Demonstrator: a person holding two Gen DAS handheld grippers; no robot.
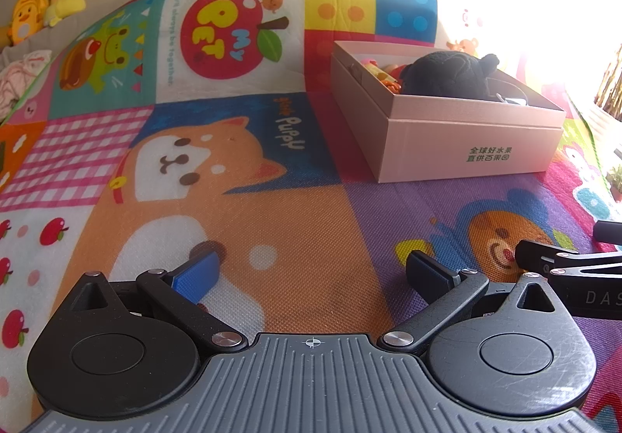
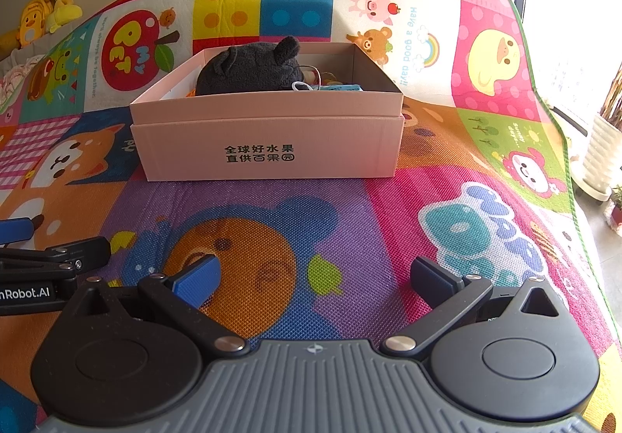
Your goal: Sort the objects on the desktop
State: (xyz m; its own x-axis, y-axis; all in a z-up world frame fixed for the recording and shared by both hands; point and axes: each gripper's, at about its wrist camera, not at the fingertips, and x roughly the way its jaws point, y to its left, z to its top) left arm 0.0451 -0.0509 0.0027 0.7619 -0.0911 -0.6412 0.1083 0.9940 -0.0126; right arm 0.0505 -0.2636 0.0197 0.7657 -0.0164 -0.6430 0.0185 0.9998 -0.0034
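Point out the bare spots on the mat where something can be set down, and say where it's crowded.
Free: the mat between the pink box and both open grippers, left gripper, right gripper; also the mat left of the box and beyond it. Crowded: inside the box, where the dark plush toy fills one end beside small items.

The box [image 2: 268,145] stands on the mat [image 2: 350,223]. A plush toy [image 2: 248,73] lies in it, at its left side.
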